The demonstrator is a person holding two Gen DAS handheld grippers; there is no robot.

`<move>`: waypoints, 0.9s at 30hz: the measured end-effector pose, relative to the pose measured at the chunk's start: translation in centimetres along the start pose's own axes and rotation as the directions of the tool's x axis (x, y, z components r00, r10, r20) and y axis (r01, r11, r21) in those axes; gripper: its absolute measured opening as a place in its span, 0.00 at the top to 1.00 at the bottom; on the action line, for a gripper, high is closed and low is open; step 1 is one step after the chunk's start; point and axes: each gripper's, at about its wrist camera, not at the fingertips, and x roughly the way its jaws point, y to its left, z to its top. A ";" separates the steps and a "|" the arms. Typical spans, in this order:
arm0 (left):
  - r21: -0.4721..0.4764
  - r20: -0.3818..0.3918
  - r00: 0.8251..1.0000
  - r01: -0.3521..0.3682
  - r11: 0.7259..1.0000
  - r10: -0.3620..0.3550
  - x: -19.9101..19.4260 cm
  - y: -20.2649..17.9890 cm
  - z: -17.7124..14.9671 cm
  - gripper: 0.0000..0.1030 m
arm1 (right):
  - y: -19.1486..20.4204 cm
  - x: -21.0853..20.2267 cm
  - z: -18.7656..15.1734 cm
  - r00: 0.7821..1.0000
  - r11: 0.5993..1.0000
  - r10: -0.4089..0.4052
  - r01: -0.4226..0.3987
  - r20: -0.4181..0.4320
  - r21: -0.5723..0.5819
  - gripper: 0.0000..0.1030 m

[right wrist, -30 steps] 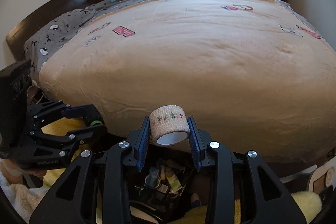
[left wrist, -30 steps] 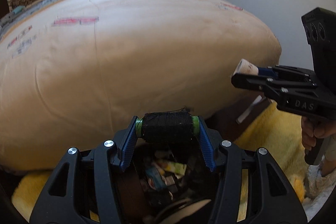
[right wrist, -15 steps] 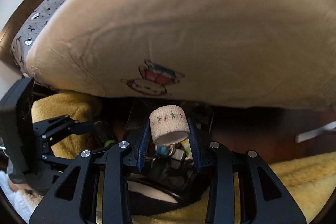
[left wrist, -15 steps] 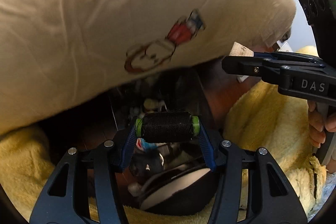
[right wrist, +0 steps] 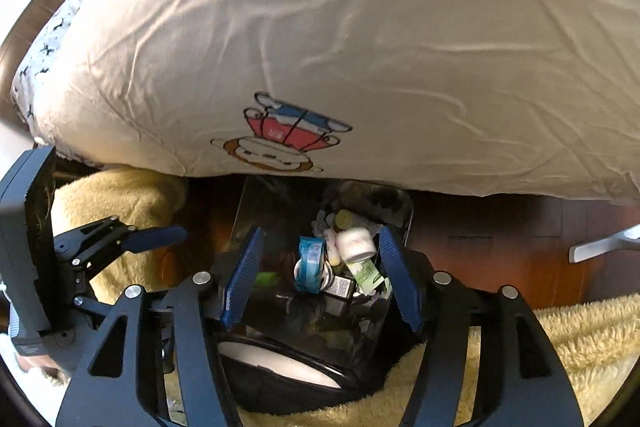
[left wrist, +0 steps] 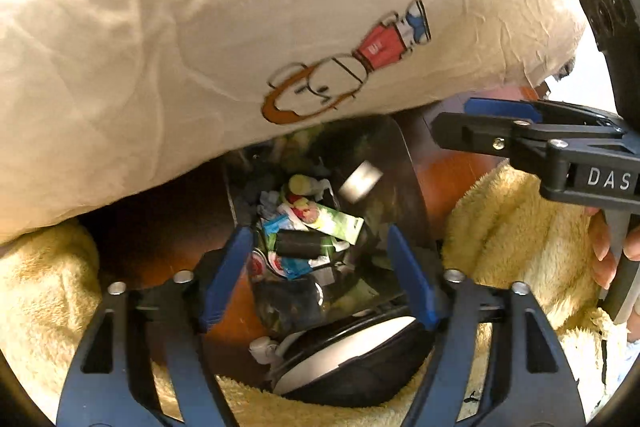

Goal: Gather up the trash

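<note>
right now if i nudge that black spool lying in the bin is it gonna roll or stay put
The black spool is a cylinder on its side, so it could roll. It sits wedged among wrappers in the bin, which likely stops it. It looks small, probably light.

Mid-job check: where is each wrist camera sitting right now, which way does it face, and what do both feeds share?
Left wrist: on the left gripper, facing down into the trash bin; its open fingers, the right gripper and a hand show.
Right wrist: on the right gripper, also facing down into the bin; its open fingers and the left gripper show.
Shared: the bin, the cream bedcover, the yellow rug.
</note>
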 end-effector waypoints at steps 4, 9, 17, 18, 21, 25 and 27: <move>-0.024 0.068 0.997 -0.022 0.999 0.023 -2.6 0.6 0.3 0.13 | -0.4 -1.9 0.1 0.999 0.999 -0.010 0.008 0.042 0.043 0.11; -0.040 0.202 0.977 -0.066 0.997 0.073 -7.8 1.1 1.1 0.08 | -0.8 -6.5 0.6 0.989 0.997 -0.003 -0.009 0.146 0.077 0.03; -0.032 0.364 0.911 -0.193 0.981 0.191 -15.0 0.9 1.7 0.08 | 2.1 -12.8 2.4 0.938 0.978 -0.205 0.206 0.279 0.029 0.03; -0.036 0.396 0.896 -0.202 0.979 0.199 -16.2 0.8 1.9 0.08 | 2.4 -13.7 2.8 0.930 0.976 -0.215 0.216 0.298 0.029 0.03; -0.053 0.460 0.867 -0.192 0.980 0.195 -19.2 0.6 2.6 0.08 | 3.5 -16.5 3.5 0.906 0.974 -0.226 0.221 0.359 0.055 0.03; -0.082 0.541 0.809 -0.220 0.972 0.229 -23.2 0.4 3.5 0.08 | 4.9 -20.0 3.6 0.861 0.967 -0.249 0.245 0.444 0.068 0.03; -0.104 0.580 0.770 -0.253 0.962 0.265 -24.7 -0.1 3.8 0.08 | 5.9 -21.5 3.4 0.831 0.960 -0.268 0.272 0.488 0.064 0.03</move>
